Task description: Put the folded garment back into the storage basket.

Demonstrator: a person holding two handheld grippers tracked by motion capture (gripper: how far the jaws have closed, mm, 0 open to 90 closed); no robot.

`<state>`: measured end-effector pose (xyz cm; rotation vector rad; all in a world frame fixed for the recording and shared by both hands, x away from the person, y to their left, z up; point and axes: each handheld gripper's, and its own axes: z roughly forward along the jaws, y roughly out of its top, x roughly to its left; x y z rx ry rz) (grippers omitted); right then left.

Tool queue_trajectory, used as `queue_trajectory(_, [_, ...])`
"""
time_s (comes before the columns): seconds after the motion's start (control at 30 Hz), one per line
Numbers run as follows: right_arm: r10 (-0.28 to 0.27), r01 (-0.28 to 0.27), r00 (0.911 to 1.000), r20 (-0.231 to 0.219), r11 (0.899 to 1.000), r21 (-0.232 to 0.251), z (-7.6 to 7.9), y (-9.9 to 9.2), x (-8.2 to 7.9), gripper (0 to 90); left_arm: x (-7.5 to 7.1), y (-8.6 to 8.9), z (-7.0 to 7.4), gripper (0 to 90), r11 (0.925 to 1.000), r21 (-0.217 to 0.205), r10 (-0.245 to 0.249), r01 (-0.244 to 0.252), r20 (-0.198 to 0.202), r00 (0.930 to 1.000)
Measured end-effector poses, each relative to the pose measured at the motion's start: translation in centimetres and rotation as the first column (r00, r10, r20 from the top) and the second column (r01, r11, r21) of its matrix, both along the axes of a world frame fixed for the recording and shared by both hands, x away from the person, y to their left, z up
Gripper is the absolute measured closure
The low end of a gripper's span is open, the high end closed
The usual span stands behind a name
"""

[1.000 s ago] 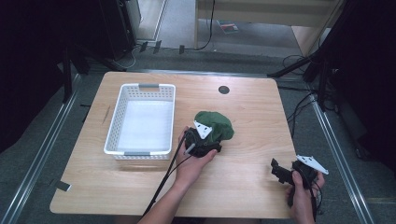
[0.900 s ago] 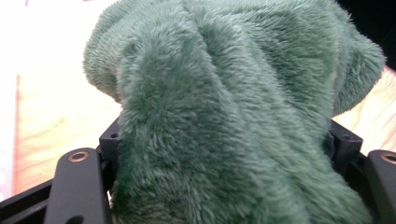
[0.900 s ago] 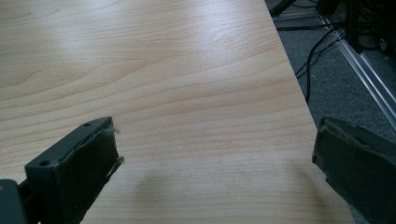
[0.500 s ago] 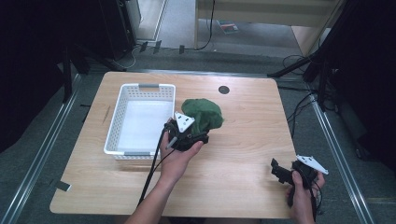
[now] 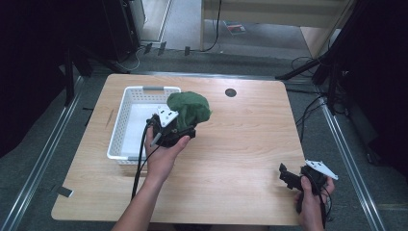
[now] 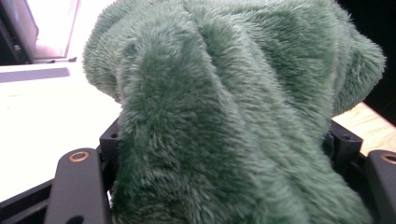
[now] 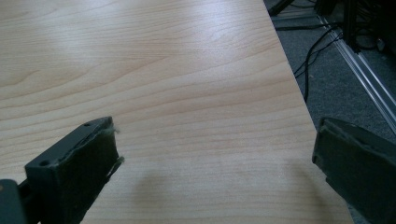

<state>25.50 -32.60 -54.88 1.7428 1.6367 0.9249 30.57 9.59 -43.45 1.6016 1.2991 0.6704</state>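
A bunched dark green fuzzy cloth (image 5: 189, 109) hangs lifted at the right rim of the white basket (image 5: 124, 126). My left gripper (image 5: 179, 129) is shut on its lower part. In the left gripper view the green cloth (image 6: 224, 107) bulges up between the two black jaws and hides their tips. My right gripper (image 5: 285, 176) rests low at the table's near right corner, held by a hand. In the right gripper view my right gripper (image 7: 212, 158) stands open, with bare wood between its pads.
The wooden table (image 5: 240, 144) has a small black round hole (image 5: 230, 92) near its far edge. The white basket holds nothing visible on its floor. Cables and metal rails lie on the grey floor around the table. Dark stands flank both sides.
My left gripper has carried the green cloth up and to the left, from the table's middle to the basket's right rim. The right gripper has stayed in place.
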Motion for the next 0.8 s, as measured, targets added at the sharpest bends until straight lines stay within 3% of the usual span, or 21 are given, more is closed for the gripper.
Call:
queue_trajectory(0.4, [-0.002,0.002,1.0000,-0.001,1.000,0.001,0.0,0.0,0.0,0.2,1.0,4.7,-0.8,26.8,0.9954,-0.018,0.094,-0.094,-0.015,0.9955])
queue_trajectory(0.57, [-0.002,0.002,1.0000,-0.001,1.000,0.003,0.0,0.0,0.0,0.2,1.8,7.3,-1.3,26.9,0.9877,-0.017,0.155,-0.155,-0.009,0.9878])
queue_trajectory(0.8, [-0.003,0.003,1.0000,0.001,1.000,0.000,0.0,0.0,0.0,0.2,2.6,8.8,-2.0,26.9,0.9843,-0.004,0.176,-0.176,-0.005,0.9843])
